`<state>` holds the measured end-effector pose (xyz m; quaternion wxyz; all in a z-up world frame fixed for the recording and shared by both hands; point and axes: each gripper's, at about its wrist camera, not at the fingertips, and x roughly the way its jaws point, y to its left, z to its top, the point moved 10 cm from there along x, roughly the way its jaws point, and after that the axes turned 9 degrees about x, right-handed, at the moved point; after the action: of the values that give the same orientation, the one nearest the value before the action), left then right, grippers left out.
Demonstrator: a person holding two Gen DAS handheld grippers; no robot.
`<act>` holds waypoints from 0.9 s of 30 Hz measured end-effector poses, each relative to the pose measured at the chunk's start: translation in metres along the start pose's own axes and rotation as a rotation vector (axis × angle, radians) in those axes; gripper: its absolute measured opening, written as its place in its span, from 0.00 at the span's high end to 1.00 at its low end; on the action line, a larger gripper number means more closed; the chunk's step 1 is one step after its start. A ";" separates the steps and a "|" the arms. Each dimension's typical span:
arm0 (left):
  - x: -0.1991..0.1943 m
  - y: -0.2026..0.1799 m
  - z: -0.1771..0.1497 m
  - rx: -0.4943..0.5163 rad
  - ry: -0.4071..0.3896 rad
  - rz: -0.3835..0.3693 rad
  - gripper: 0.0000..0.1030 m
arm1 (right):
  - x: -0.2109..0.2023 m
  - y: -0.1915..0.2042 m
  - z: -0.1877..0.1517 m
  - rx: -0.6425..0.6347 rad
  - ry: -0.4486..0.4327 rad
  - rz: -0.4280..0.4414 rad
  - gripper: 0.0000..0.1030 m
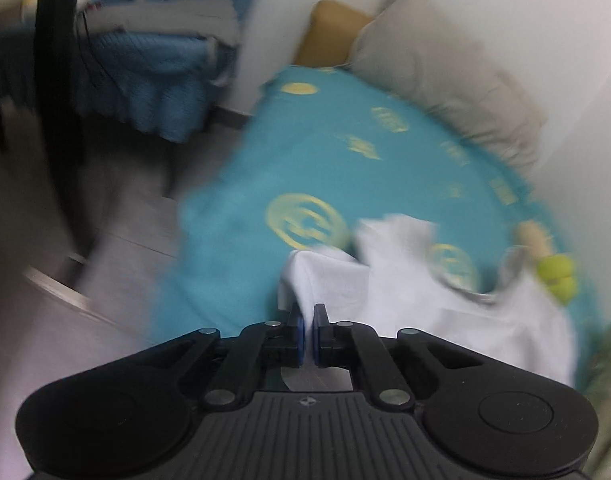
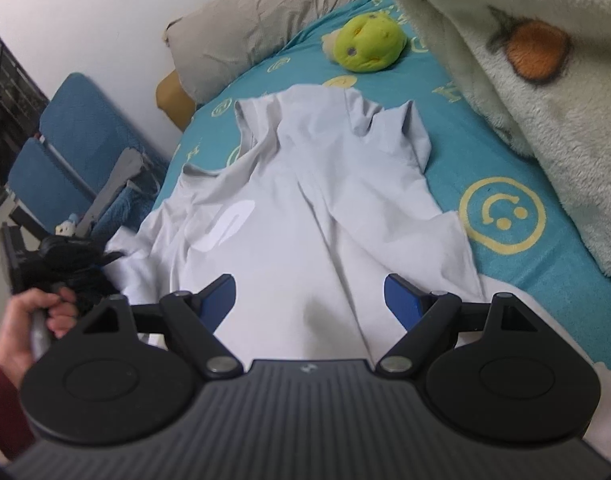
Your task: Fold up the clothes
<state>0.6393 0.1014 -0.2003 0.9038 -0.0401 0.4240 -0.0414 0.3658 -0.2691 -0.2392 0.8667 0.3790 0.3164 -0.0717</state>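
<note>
Teal bed cover point(image 2: 525, 152) under crumpled white shirt point(image 2: 305, 200), long axis running away from right gripper point(image 2: 310, 300), spread wide above near hem. Left gripper point(image 1: 308, 334) clamped on left edge.

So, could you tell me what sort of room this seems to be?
Most likely a bedroom: a bed under a teal smiley-print cover, a grey pillow by the wall, and a green plush toy.
</note>
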 end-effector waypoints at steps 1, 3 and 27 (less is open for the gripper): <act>-0.003 0.010 0.010 0.027 -0.001 0.050 0.96 | 0.000 0.000 0.001 -0.004 -0.003 -0.003 0.19; -0.005 0.031 0.027 0.106 -0.012 0.192 0.96 | 0.002 0.001 0.001 -0.012 -0.005 -0.009 0.19; 0.002 0.116 -0.170 -0.905 0.138 -0.252 0.28 | 0.006 -0.002 -0.004 -0.024 0.012 -0.026 0.19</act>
<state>0.5140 0.2104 -0.3229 0.7532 -0.4783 0.4502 0.0355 0.3684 -0.2668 -0.2460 0.8682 0.3648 0.3275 -0.0766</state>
